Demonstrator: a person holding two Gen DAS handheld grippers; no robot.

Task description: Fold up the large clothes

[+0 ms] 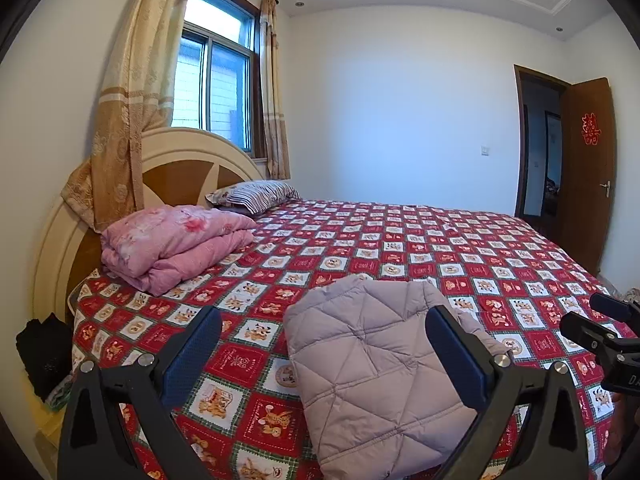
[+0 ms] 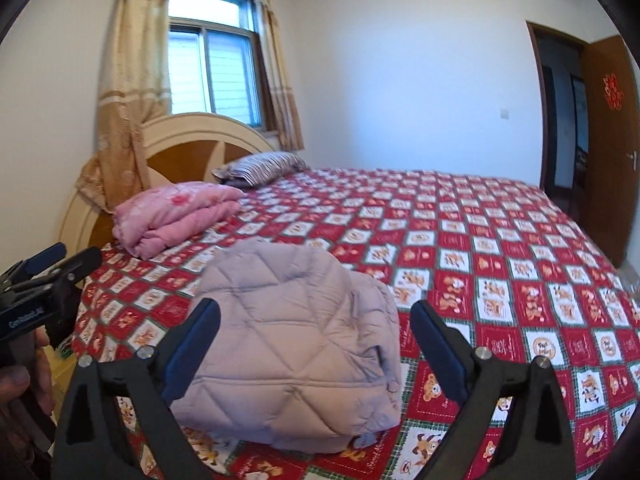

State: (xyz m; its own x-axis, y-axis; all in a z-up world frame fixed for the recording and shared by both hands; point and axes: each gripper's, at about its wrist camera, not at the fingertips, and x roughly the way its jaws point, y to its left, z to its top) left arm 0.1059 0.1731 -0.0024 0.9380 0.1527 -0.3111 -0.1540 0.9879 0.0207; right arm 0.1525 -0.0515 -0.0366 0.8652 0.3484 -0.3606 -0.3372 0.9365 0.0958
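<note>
lilac quilted jacket (image 1: 376, 376) (image 2: 296, 344) lies folded into a compact bundle on the bed (image 1: 460, 256) (image 2: 480, 240) (red patterned cover), near its front edge. left gripper (image 1: 324, 352) and right gripper (image 2: 316, 344): fingers apart, holding nothing.

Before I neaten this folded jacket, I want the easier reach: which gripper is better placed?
Probably right. The right gripper frames the lilac jacket almost centrally between open jaws; the left gripper sits off to its side.
</note>
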